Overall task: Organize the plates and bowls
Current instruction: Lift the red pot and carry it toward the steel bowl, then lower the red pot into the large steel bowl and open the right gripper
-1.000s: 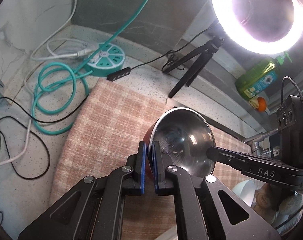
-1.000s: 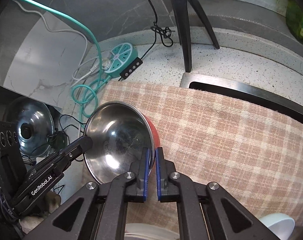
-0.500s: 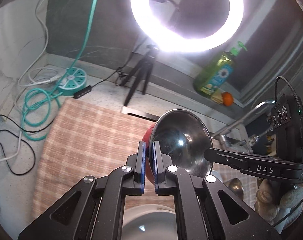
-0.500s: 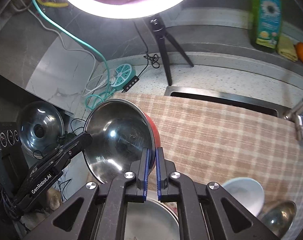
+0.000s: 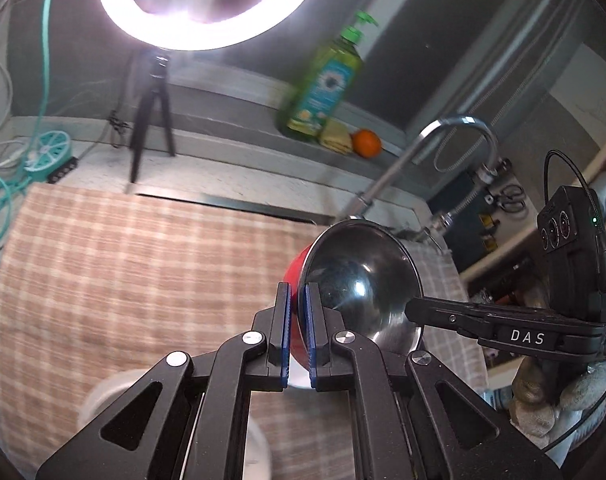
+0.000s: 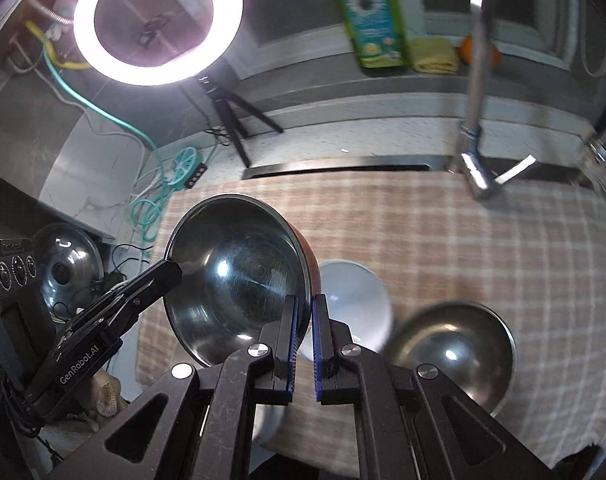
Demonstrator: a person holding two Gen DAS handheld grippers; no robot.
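Right wrist view: we see right gripper [image 6: 304,332] jaws pinching rim of red steel bowl [image 6: 239,280], held above checked cloth [image 6: 463,240]. Left gripper [image 5: 297,332] jaws pinch opposite rim. White bowl [image 6: 359,296] and steel bowl [image 6: 455,344] on cloth, beside red one.

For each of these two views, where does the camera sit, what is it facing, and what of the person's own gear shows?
Left wrist: sits on the left tongs, facing the ring light and faucet; the right tongs enter from the right.
Right wrist: sits on the right tongs, facing the plaid cloth, a white bowl and a steel bowl; the left tongs enter from the left.
Shared: the red steel-lined bowl, gripped at opposite rims by both.
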